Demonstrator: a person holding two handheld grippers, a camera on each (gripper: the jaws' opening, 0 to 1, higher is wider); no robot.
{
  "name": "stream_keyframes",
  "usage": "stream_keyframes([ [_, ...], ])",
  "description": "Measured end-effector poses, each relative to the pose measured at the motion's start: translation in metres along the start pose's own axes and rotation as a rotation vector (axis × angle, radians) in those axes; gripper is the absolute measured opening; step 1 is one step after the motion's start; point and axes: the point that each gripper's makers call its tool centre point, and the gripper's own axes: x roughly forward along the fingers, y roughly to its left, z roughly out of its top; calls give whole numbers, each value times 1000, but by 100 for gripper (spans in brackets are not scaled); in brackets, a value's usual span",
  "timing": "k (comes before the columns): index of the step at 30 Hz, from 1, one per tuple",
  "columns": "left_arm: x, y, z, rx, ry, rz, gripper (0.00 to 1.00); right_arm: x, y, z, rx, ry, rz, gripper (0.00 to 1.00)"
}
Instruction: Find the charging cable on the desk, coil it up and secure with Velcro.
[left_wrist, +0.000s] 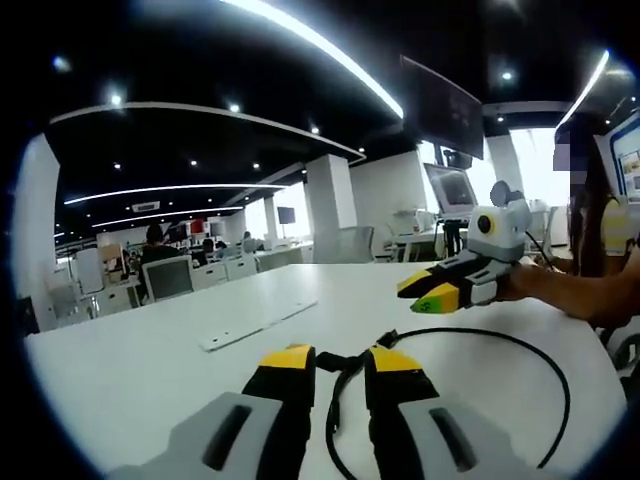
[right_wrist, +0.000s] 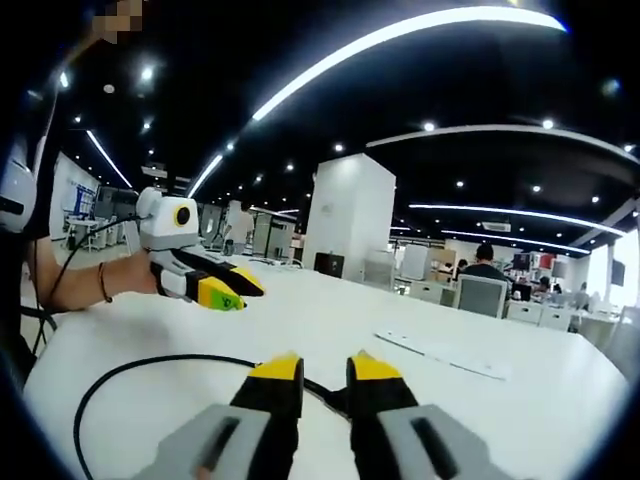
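We're working at a white table (left_wrist: 130, 370), black cable (left_wrist: 545, 352) looping across it w/ one end lying between the left gripper (left_wrist: 338, 362) tips; right gripper (left_wrist: 432, 288) hovering nearby. Both grippers' fingers are released, gripping nothing.

Charging cable (left_wrist: 470, 335) on the desk (left_wrist: 150, 370).
The cable loops between both grippers; a flat strip (left_wrist: 258, 322) lies beyond, left in the left gripper view.

Thin black rubber-sheathed charging cable (left_wrist: 520, 345) (right_wrist: 120, 375), uncoiled, lying flat on the white desk in one wide open loop, ends meeting near the loop's mouth.
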Motion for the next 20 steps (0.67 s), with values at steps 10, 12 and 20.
stream_keyframes([
  [10, 0, 1, 1, 6, -3, 5, 21, 1, 0, 1, -1, -2, 2, 19],
  [12, 0, 1, 1, 6, -1, 1, 21, 0, 0, 0, 0, -1, 1, 19],
  [20, 0, 0, -1, 8, 2, 0, 21, -1, -3, 3, -1, -10, -8, 19],
])
